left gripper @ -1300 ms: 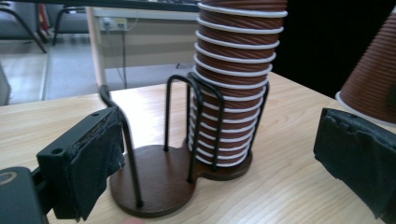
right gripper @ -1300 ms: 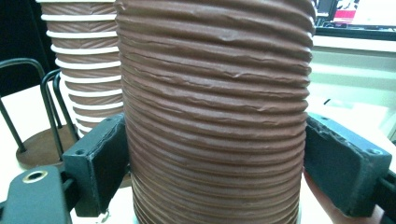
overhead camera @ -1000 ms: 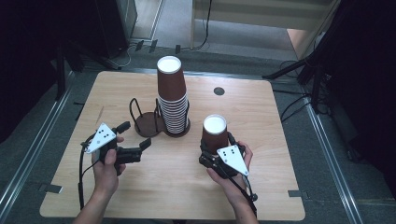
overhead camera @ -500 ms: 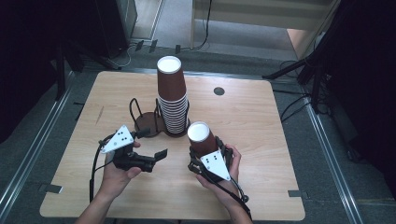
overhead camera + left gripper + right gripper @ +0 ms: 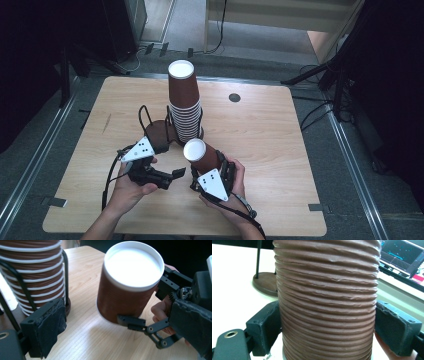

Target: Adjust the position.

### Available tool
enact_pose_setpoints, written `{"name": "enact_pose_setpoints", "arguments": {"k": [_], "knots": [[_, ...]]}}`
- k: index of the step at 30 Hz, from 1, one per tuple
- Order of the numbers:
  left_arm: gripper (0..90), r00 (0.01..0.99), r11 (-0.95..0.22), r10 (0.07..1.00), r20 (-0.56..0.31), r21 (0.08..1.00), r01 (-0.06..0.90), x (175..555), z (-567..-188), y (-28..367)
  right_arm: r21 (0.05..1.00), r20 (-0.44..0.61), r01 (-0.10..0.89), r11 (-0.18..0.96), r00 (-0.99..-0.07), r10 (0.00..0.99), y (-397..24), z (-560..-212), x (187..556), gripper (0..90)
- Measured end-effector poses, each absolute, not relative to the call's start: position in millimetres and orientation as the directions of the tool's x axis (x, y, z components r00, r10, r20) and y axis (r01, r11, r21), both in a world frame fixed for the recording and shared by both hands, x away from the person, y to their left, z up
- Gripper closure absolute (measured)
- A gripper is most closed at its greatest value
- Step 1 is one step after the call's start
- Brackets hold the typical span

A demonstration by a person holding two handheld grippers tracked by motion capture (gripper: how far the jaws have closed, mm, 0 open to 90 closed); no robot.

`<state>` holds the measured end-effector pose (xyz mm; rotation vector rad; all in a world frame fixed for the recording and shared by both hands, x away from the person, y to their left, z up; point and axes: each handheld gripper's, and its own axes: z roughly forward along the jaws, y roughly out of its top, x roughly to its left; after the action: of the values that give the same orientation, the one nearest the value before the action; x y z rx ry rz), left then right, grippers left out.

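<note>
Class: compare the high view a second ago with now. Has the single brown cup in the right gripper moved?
Yes. The cup in the right gripper has shifted left, closer to the cup stack.

**Around the grippers: what else is on and off the table**

I see a wooden table [image 5: 280,165] under both grippers. Just beyond the left gripper [image 5: 172,177] stands a black wire rack [image 5: 144,116] with round brown bases. A tall cup stack [image 5: 184,107] sits in the rack's far slot, ahead of the right gripper [image 5: 212,167] and near it. Well beyond the right gripper, and off to its right, there is a small dark grommet [image 5: 234,97] in the tabletop. A thin dark mark [image 5: 106,123] lies left of the left gripper. Cables [image 5: 315,112] trail on the floor past the table's right edge. From the right gripper's camera I make out a lit monitor [image 5: 402,252] at upper right.
</note>
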<state>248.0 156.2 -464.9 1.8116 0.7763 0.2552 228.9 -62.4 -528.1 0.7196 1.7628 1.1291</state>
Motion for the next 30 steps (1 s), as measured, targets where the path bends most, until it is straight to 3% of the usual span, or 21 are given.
{"name": "enact_pose_setpoints", "arguments": {"k": [16, 19, 23, 30], "knots": [[15.0, 0.804, -0.298, 0.570, -0.169, 0.870, 0.394, 249, -466, 134, 0.847, -0.500, -0.088, 0.524, -0.465, 0.731, -51, -539, 212, 12.8], [21.0, 0.797, -0.297, 0.577, -0.181, 0.862, 0.411, 250, -466, 131, 0.842, -0.508, -0.106, 0.529, -0.485, 0.712, -52, -539, 211, 12.8], [22.2, 0.804, -0.293, 0.566, -0.183, 0.867, 0.403, 251, -468, 131, 0.852, -0.487, -0.095, 0.515, -0.506, 0.712, -54, -538, 210, 11.2], [23.4, 0.761, -0.267, 0.631, -0.151, 0.879, 0.396, 253, -469, 137, 0.858, -0.469, -0.065, 0.509, -0.502, 0.727, -57, -533, 209, 11.5]]}}
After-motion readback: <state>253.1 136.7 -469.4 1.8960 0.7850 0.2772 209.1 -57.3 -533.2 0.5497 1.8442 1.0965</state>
